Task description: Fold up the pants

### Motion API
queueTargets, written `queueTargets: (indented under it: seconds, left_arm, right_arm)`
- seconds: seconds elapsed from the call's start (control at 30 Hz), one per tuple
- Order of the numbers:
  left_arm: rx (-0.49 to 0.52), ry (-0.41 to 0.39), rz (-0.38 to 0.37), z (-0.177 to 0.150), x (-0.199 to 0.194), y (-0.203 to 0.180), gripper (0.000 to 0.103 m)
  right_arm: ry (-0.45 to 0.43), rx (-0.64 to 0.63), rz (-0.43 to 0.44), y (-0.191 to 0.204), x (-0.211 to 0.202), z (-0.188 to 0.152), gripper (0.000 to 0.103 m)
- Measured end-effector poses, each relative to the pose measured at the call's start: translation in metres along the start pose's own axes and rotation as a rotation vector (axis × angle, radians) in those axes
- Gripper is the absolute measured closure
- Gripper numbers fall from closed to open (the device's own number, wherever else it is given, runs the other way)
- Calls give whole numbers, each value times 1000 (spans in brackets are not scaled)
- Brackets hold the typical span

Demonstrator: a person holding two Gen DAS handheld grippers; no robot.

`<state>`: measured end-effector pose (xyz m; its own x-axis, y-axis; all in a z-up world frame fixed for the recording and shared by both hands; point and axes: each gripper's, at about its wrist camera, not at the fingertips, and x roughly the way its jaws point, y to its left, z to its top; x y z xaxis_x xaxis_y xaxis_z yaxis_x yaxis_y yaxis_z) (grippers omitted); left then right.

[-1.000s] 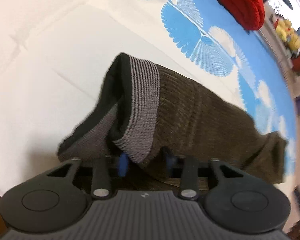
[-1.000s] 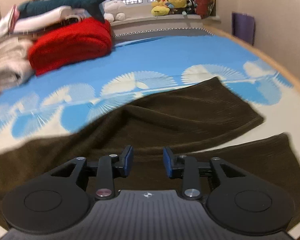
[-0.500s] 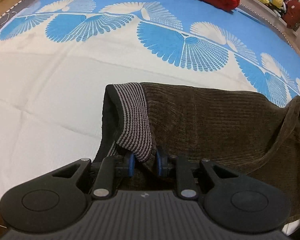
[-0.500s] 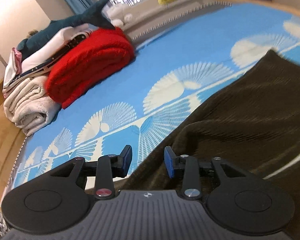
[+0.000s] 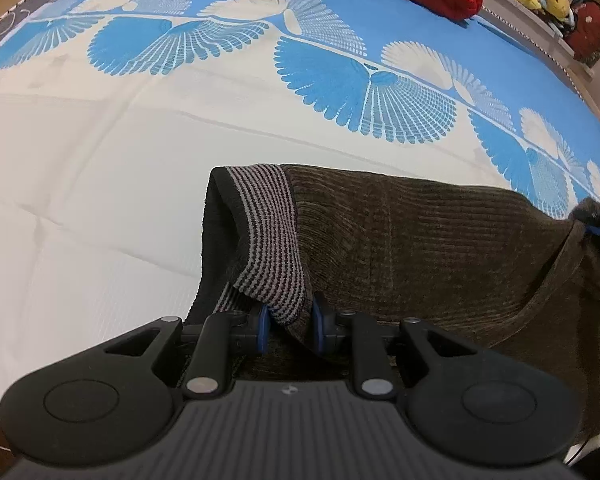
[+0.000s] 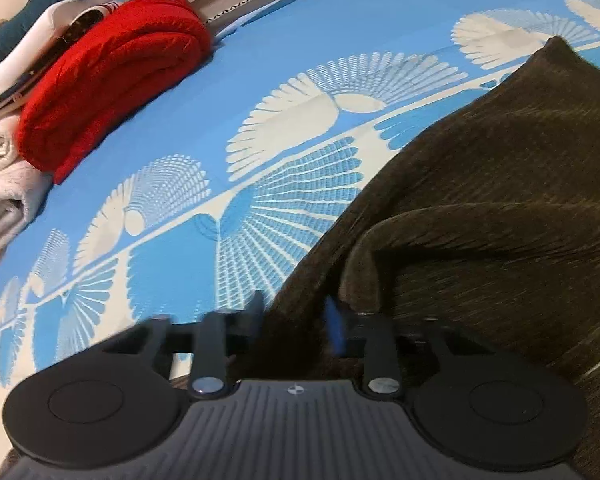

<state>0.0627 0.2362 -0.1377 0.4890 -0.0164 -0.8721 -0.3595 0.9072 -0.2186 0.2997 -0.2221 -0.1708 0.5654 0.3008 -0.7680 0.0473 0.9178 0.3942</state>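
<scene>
Right fingers (image 6: 296, 320) now closing around pants (image 6: 480, 208).

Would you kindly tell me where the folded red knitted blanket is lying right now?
In the right wrist view, the folded red knitted blanket lies at the upper left on the blue patterned bedspread, beside a folded white blanket, apart from the brown pants.

Bright, fisheye-warped; right view seemingly motion-blurred.
</scene>
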Motion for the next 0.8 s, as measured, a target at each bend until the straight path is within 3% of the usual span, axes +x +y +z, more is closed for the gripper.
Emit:
queueTargets:
  seconds: [0.13, 0.27, 0.43, 0.5, 0.53, 0.67, 0.73, 0.8]
  left_arm:
    - [-13, -18, -22, -1, -8, 3, 80]
    - [-70, -84, -71, -3, -29, 14, 81]
    - [-126, -135, -86, -16, -59, 28, 83]
    - [-132, -144, -51, -21, -69, 33, 84]
    - [-133, -133, -37, -22, -68, 37, 84]
    - [-197, 17, -6, -21, -45, 54, 83]
    - [-213, 61, 11, -22, -35, 57, 82]
    - [-212, 59, 13, -22, -34, 55, 80]
  right_arm:
    - [-30, 34, 25, -15, -42, 3, 92]
    - [-72, 25, 76, -32, -111, 0, 94]
    - [-89, -131, 132, -46, -202, -40, 94]
    - [-17, -207, 141, -51, -220, -68, 94]
    - [64, -258, 138, -54, -222, -84, 94]
    - [395, -451, 100, -61, -199, -133, 88]
    - [391, -521, 92, -59, -200, -131, 88]
    - [318, -513, 101, -58, -205, -111, 87]
